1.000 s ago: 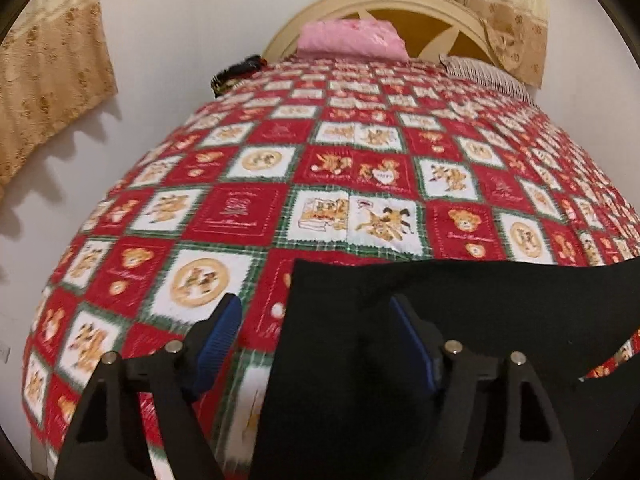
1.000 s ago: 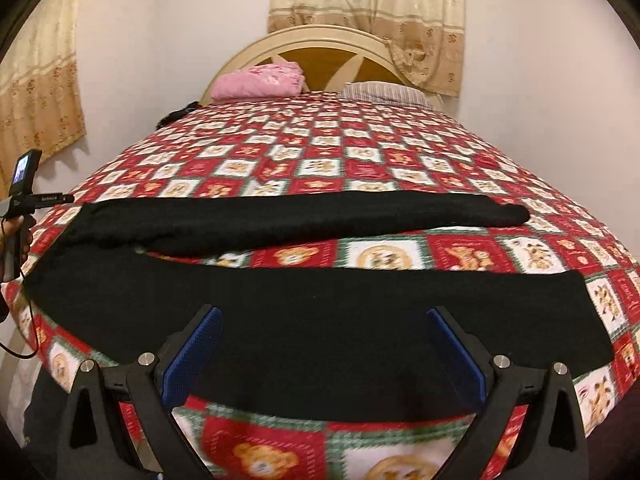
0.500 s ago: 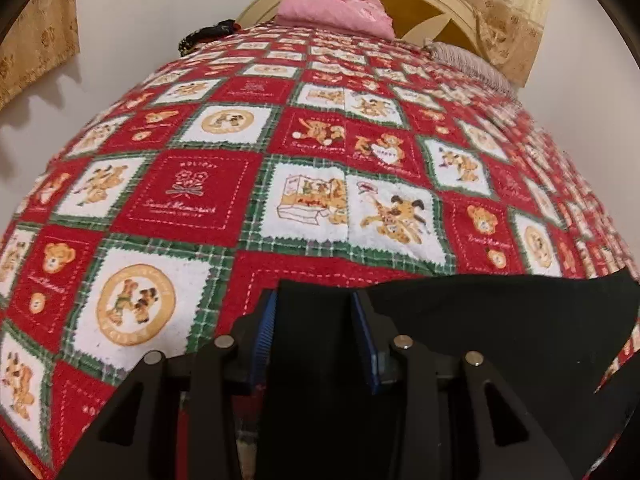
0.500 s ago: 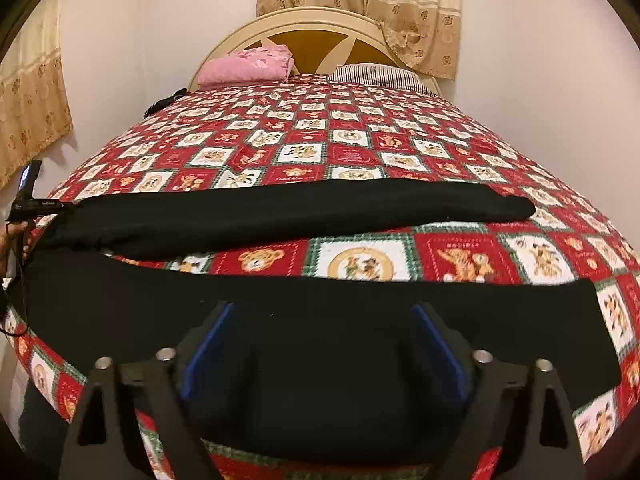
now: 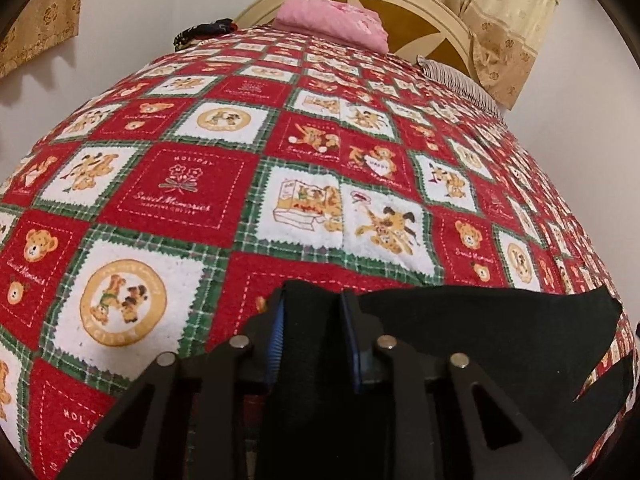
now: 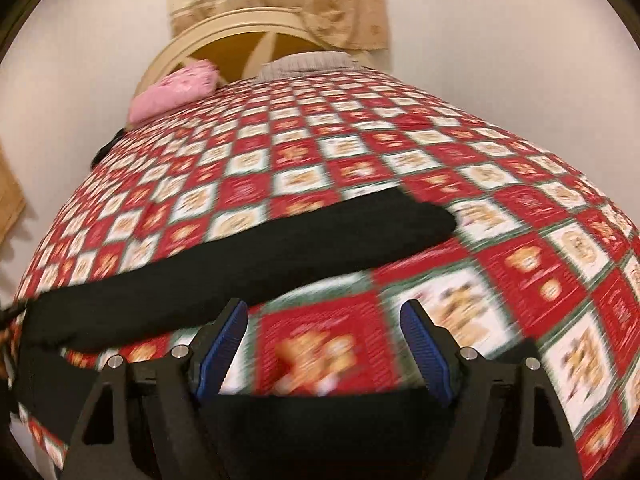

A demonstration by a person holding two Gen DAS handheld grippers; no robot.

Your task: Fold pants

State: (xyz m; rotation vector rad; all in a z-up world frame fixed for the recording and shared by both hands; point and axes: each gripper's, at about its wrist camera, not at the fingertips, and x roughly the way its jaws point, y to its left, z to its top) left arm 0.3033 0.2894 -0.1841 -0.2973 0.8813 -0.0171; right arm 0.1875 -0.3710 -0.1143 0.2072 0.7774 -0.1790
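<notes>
So the black pants (image 6: 248, 256) are spread across the near end of the bed, long axis running side to side, waist toward the left and the leg ends toward the right; one leg is angled away toward the headboard, the other is laid along the near edge. In the left wrist view the waist corner (image 5: 312, 320) is seen bunched between the blue pads (image 5: 276, 340) of the left gripper (image 5: 314, 338), whose jaws are closing, with fabric pinched up between them, so that end looks pretty much secured. The right gripper (image 6: 324, 348) is a different story: its jaws are kept wide apart and only the bedspread (image 6: 520, 280) is framed between the tips, while the near leg's fabric is passed under the gripper body lower in the frame; that view is heavily smeared, so whether anything is brushed can't be told. What the coming move probably hinges on is that the far leg's end (image 6: 432, 220) lies ahead and a bit left of the right gripper, well apart from the left one, so the right hand is clearly the nearer one for it. Beyond that, a pink pillow (image 5: 336, 20) and a striped pillow (image 6: 308, 62) are parked at the cream headboard (image 6: 240, 32), with curtains (image 5: 508, 12) hung behind.
</notes>
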